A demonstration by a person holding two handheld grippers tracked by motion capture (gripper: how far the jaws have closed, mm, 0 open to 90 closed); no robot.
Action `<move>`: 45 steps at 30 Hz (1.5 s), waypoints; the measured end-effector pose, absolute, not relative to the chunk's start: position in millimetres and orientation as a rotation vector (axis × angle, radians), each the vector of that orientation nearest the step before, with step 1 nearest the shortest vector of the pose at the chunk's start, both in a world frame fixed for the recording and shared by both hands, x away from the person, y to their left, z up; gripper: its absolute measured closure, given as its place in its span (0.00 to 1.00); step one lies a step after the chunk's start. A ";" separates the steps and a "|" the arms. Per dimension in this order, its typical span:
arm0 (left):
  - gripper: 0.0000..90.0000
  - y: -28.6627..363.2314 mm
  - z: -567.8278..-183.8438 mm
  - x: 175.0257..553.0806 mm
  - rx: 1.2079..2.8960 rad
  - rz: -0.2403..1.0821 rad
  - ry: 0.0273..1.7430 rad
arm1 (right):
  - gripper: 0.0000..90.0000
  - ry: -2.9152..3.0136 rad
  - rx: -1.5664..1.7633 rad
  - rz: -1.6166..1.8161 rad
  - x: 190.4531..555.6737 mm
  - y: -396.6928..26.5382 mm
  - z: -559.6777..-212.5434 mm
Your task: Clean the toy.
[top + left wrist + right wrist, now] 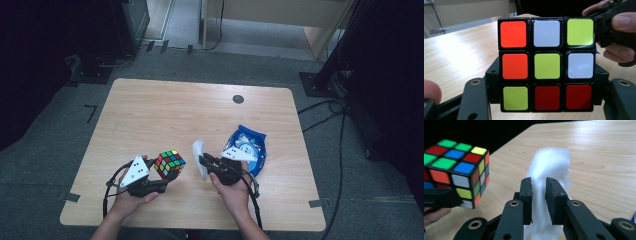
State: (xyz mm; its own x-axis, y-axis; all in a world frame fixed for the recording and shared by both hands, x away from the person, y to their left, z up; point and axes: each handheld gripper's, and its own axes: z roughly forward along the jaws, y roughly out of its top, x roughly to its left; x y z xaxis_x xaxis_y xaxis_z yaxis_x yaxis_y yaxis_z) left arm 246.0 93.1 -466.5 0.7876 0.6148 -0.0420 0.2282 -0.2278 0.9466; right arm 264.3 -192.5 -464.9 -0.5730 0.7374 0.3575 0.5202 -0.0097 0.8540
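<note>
Cube pinched by left gripper near desk's front edge; right gripper, slightly parted around wipe, should likely rub it next.

It looked like a lab or recording room. A bare wooden desk stood on grey carpet, with black stands, loose cables and tape marks around it.

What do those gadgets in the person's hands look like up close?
Both are black hand-held tools. The left gripper and right gripper each carry a grey three-cornered plate with dark dots on top and trail a black cable. The jaws are flat black bars on arms with brass-ringed holes. Forearms are bare, without sleeves.
</note>
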 end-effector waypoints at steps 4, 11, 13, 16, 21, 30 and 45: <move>0.38 93.3 -469.1 248.0 1.810 0.409 0.673 | 0.70 2.011 1.272 1.679 258.5 -190.4 -454.4; 0.38 96.8 -467.6 249.6 1.791 0.404 0.693 | 0.59 2.022 1.180 1.758 251.9 -180.8 -444.3; 0.38 95.2 -468.4 249.3 1.796 0.407 0.695 | 0.56 2.024 1.207 1.800 251.5 -178.7 -443.9; 0.38 88.0 -470.2 246.9 1.808 0.416 0.684 | 0.44 2.028 1.224 1.856 247.4 -169.0 -439.5; 0.38 71.7 -471.5 238.2 1.832 0.465 0.648 | 0.23 2.056 1.311 1.860 241.9 -149.3 -435.6; 0.38 60.5 -472.0 230.7 1.835 0.499 0.614 | 0.38 2.097 1.514 1.819 240.7 -142.1 -447.0; 0.37 61.0 -474.7 233.2 1.788 0.413 0.637 | 0.38 1.919 1.703 1.916 242.1 -156.0 -455.0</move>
